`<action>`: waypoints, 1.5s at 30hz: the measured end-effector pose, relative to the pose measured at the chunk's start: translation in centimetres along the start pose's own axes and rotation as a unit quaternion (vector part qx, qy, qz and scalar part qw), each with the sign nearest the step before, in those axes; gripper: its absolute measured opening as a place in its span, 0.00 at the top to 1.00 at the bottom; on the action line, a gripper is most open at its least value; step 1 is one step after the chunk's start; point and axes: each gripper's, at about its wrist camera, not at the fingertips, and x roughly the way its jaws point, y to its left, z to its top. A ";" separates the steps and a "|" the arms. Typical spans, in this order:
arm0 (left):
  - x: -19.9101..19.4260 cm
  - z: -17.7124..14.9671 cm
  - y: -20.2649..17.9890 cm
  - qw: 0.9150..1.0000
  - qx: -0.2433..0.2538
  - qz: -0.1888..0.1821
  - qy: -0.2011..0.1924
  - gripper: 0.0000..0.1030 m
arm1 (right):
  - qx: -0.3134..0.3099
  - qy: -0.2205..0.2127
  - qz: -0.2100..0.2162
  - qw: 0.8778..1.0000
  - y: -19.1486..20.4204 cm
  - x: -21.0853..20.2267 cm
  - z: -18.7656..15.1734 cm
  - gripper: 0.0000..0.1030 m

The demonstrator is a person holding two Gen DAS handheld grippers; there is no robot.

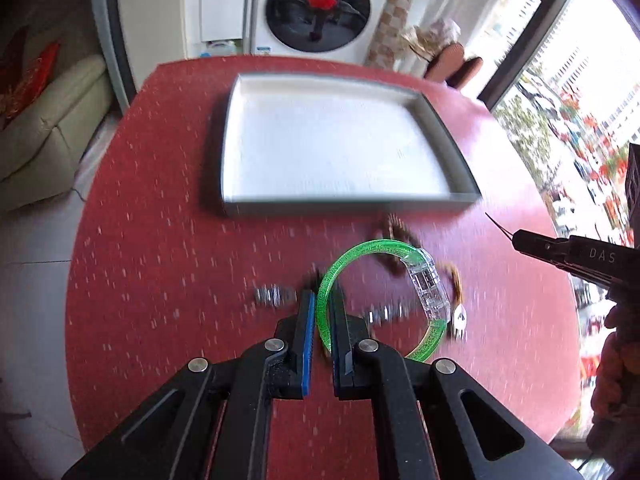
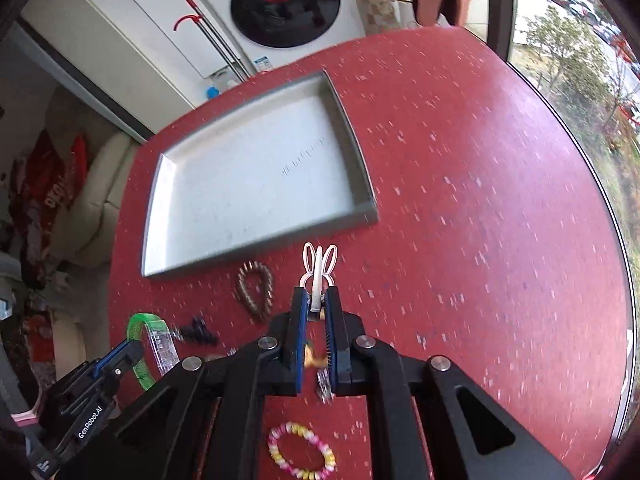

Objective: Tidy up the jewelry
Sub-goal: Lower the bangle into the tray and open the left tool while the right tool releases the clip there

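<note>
My left gripper [image 1: 325,300] is shut on a green glitter bangle [image 1: 340,272] with a clear plastic clasp, held above the red table. The same bangle [image 2: 138,330] and the left gripper [image 2: 132,350] show at the lower left of the right wrist view. My right gripper [image 2: 318,300] is shut on a white rabbit-ear hair clip [image 2: 319,266], lifted off the table. A grey tray [image 1: 230,204] with a white floor lies beyond both grippers, with nothing in it. The tray [image 2: 366,200] is also in the right wrist view.
On the red table [image 2: 480,200] lie a brown bead bracelet [image 2: 256,286], a dark small piece [image 2: 198,332], a pastel bead bracelet [image 2: 302,452] and silver pieces [image 1: 276,295]. The right gripper's body [image 1: 580,256] enters at the right. A washing machine [image 1: 320,8] and a sofa [image 1: 48,128] stand behind.
</note>
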 end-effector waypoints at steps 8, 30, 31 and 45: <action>3.0 6.7 -0.1 0.999 -0.023 0.036 -0.022 0.76 | -0.022 0.006 0.020 1.000 0.6 4.2 6.6 0.91; 14.2 13.2 0.2 0.991 0.008 0.134 0.009 0.76 | -0.048 0.048 0.000 0.998 0.1 12.7 11.5 0.91; 14.4 13.1 0.2 0.990 0.012 0.138 0.012 0.76 | -0.047 0.052 0.001 0.998 0.1 12.8 11.3 0.91; 13.8 12.9 -0.4 0.989 0.029 0.146 0.012 0.76 | -0.041 0.056 0.026 0.997 0.3 11.6 11.2 0.48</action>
